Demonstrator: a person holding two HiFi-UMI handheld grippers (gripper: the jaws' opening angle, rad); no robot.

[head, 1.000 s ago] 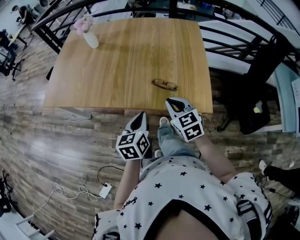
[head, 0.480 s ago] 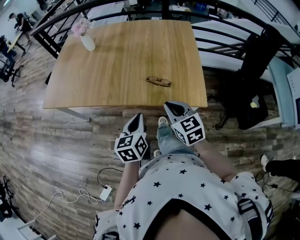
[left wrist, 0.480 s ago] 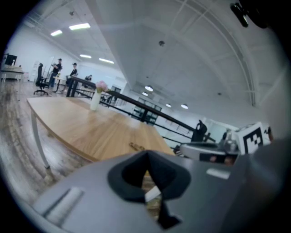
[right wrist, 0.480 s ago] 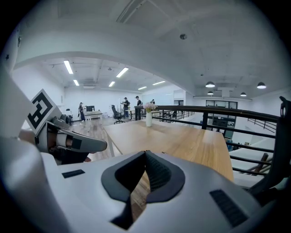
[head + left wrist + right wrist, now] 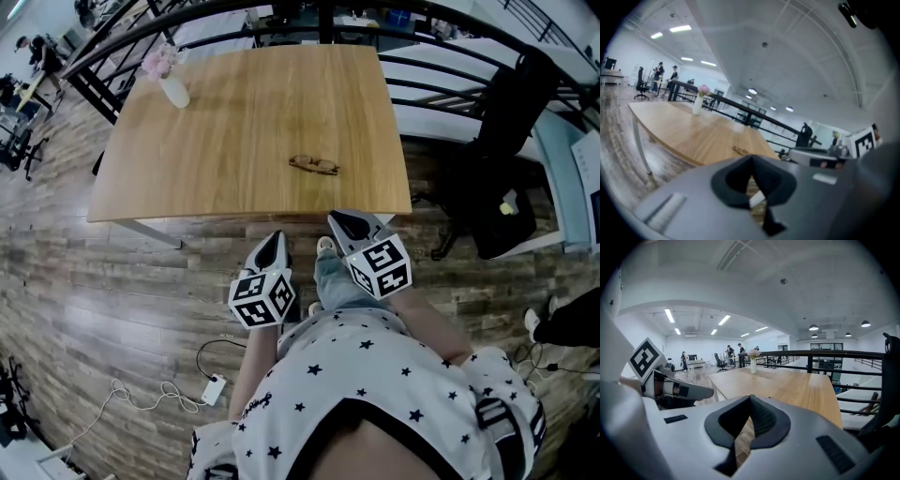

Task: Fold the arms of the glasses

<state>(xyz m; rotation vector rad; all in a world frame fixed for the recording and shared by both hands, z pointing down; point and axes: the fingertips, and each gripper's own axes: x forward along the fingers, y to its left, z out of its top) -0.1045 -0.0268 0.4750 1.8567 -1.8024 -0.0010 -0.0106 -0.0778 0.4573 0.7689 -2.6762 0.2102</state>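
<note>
A pair of brown-rimmed glasses lies on the wooden table near its front edge, arms spread; it shows small in the left gripper view. Both grippers hang in front of the table, short of its edge and apart from the glasses. My left gripper is shut with nothing in it, its jaws meeting at the tip. To its right, my right gripper also has its jaws together and holds nothing.
A white vase of pink flowers stands at the table's far left corner. Black railings run behind and to the right of the table. A black chair stands at the right. A cable and power strip lie on the wooden floor.
Both grippers have drifted slightly in front of the table and stay shut. The head view has shifted a little; the glasses lie where they were on the table.
</note>
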